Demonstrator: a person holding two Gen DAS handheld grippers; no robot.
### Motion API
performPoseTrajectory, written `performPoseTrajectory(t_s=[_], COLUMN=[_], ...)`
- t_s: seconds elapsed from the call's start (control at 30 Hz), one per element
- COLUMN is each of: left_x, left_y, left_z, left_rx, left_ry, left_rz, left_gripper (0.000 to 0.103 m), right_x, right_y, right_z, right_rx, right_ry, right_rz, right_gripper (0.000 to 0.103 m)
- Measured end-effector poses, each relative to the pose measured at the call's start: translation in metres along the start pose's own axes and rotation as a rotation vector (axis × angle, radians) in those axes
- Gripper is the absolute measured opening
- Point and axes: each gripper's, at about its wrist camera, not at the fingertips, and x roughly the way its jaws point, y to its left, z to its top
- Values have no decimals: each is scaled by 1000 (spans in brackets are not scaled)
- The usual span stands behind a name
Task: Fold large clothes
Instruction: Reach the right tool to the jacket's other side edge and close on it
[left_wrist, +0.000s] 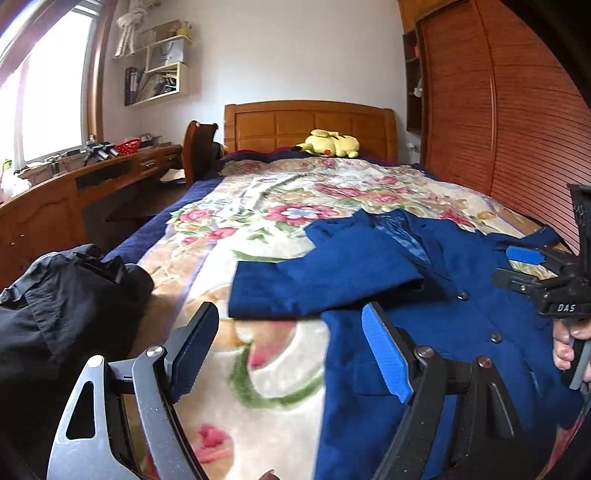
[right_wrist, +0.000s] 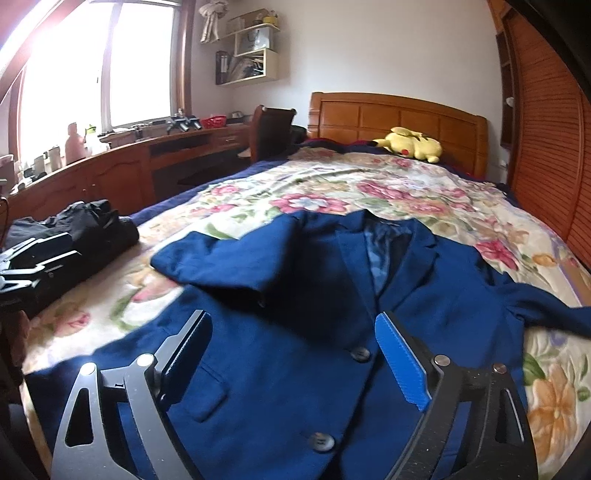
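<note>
A dark blue suit jacket (left_wrist: 406, 295) (right_wrist: 295, 369) lies face up on the floral blanket (left_wrist: 258, 221) (right_wrist: 369, 192), collar toward the headboard. Its left sleeve (right_wrist: 221, 266) is folded across the chest. The other sleeve (right_wrist: 546, 306) stretches out to the right. My left gripper (left_wrist: 288, 321) is open with nothing between its fingers, over the blanket at the jacket's left edge. My right gripper (right_wrist: 291, 325) is open above the buttoned front, gripping nothing. It also shows at the right edge of the left wrist view, right gripper (left_wrist: 535, 269), with a hand (left_wrist: 565, 347) on its handle.
A pile of black clothing (left_wrist: 62, 306) (right_wrist: 92, 229) lies at the bed's left edge. A yellow plush toy (left_wrist: 332, 144) (right_wrist: 410, 144) rests by the wooden headboard (left_wrist: 310, 122). A wooden desk (right_wrist: 129, 166) and chair (right_wrist: 269, 129) stand left; a slatted wardrobe (left_wrist: 498, 129) lines the right.
</note>
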Motion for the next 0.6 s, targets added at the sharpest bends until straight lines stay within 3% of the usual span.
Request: performPoseTrajectory(t_s=[0.23,0.6], left_x=[5,7], left_y=[22,45], left_z=[-5,-17], left_rx=[-29,-15], left_ry=[16,36], left_rz=[23,53], left_gripper=[81,81], right_x=[49,168], right_y=[37,80], right_z=[26,44], right_rx=[-116,-232], right_ry=[73,256], right_rz=[51,90], right_gripper=[87,86])
